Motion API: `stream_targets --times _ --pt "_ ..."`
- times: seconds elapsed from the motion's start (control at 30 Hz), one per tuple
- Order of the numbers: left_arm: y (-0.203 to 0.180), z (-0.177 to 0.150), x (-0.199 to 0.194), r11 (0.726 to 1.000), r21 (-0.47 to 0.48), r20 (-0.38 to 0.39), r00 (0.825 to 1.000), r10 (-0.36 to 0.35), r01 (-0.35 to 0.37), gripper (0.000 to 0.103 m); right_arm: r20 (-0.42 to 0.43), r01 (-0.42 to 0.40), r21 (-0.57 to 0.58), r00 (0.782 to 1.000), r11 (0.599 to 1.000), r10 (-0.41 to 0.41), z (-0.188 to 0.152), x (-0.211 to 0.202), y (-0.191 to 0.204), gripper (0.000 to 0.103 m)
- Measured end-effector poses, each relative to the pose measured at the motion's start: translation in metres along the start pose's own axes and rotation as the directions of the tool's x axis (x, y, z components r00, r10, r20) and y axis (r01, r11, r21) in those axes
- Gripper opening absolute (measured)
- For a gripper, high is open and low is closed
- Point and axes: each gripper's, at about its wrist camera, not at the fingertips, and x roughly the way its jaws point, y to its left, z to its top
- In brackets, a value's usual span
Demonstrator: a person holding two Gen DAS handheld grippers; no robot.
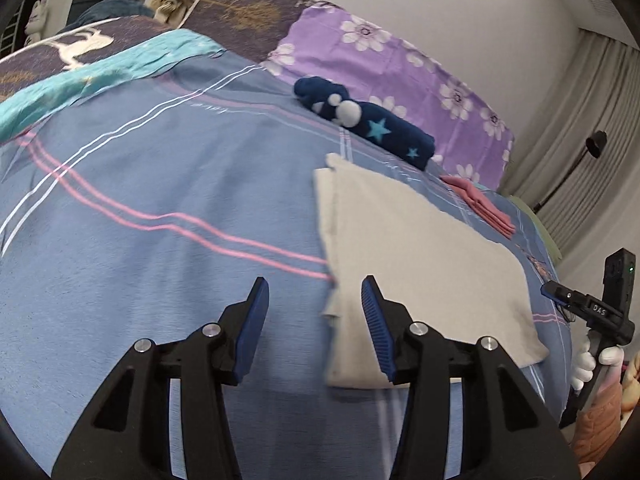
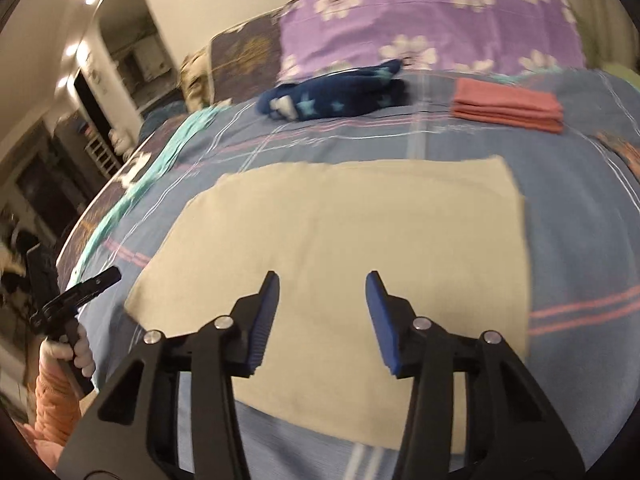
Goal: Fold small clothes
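Cream cloth flat on bed. Left gripper at its left edge, right gripper over its near edge; both agape, empty. Next, likely: pinch 2 near corners.

Left wrist view low over bed, facing pillows, right wrist view likewise, both sharing cream cloth.

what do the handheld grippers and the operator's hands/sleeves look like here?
Both the left gripper and right gripper have black angular linkage frames with silver pivot bolts and blue ribbed pads. Seen from the left wrist view, the right unit's black handle carries a small green light and white lettering. The hands wear white gloves, with orange quilted sleeves.
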Motion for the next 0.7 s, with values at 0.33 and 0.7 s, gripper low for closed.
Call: stream_targets --times 0.33,0.7 --pt "0.017 0.022 0.045 0.992 0.081 -0.089 0.992 -0.085 0.092 0.049 -0.13 -0.046 -0.229 0.991 0.972 0.016 0.052 0.073 0.098 0.046" --pt "0.005 0.055 0.08 0.946 0.072 -0.133 0.943 -0.306 0.318 0.048 -0.363 -0.163 -0.377 0.932 0.912 0.017 0.123 0.199 0.194 0.045"
